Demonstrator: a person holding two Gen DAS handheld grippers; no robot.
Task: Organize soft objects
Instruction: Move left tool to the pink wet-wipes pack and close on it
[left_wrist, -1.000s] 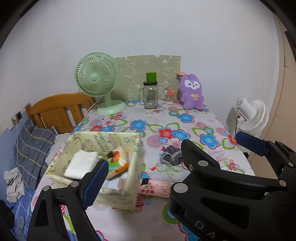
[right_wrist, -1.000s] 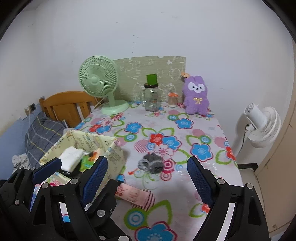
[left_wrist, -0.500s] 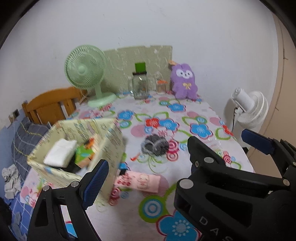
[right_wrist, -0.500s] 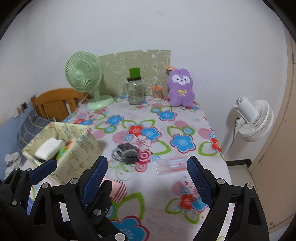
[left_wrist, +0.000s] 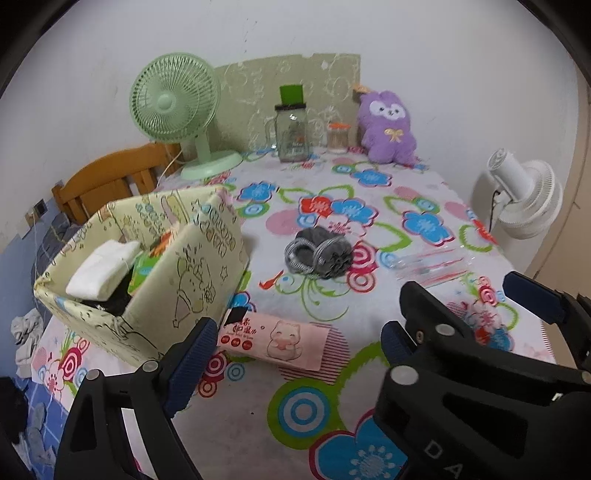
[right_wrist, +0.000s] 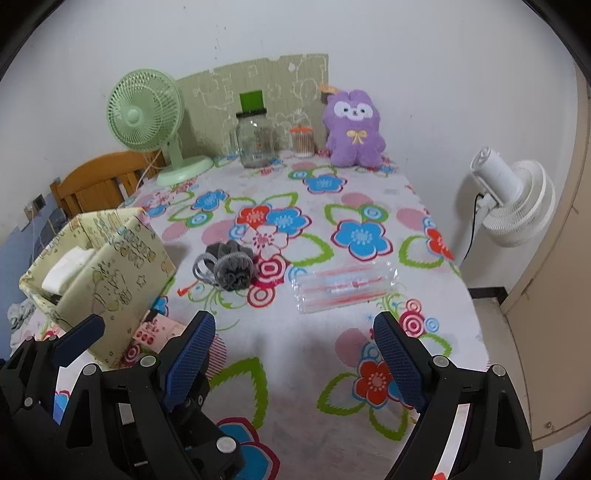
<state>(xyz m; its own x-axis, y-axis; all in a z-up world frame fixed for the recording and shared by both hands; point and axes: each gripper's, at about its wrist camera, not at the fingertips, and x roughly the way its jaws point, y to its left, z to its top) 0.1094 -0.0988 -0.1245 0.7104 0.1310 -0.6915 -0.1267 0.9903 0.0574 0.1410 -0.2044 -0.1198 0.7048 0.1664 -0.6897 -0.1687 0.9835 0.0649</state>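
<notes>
Since a second ago you've brought both grippers down and in over the near edge of the floral tablecloth (right_wrist: 295, 354), so the pink wet-wipes pack (left_wrist: 275, 338) and the yellow fabric storage box (left_wrist: 192, 273) now loom much larger. Your left gripper (left_wrist: 295, 349) has its blue ribbed pads spread wide with nothing between them; your right gripper (right_wrist: 295, 356) is equally wide apart and empty. The rolled grey socks (right_wrist: 227, 267), knitted with ribbed cuffs, lie mid-table, clear on all sides, just right of the box. Beside them, toward the table's right edge, lies a crinkly clear plastic packet (right_wrist: 343, 286) with orange-red print. The wipes pack lies flat against the box's near corner. A folded white cloth (left_wrist: 103, 269) sits inside the box. At the far wall stand a fuzzy purple plush toy (right_wrist: 354, 131), a glass jar (right_wrist: 255, 140) and a green desk fan (right_wrist: 146, 118).
</notes>
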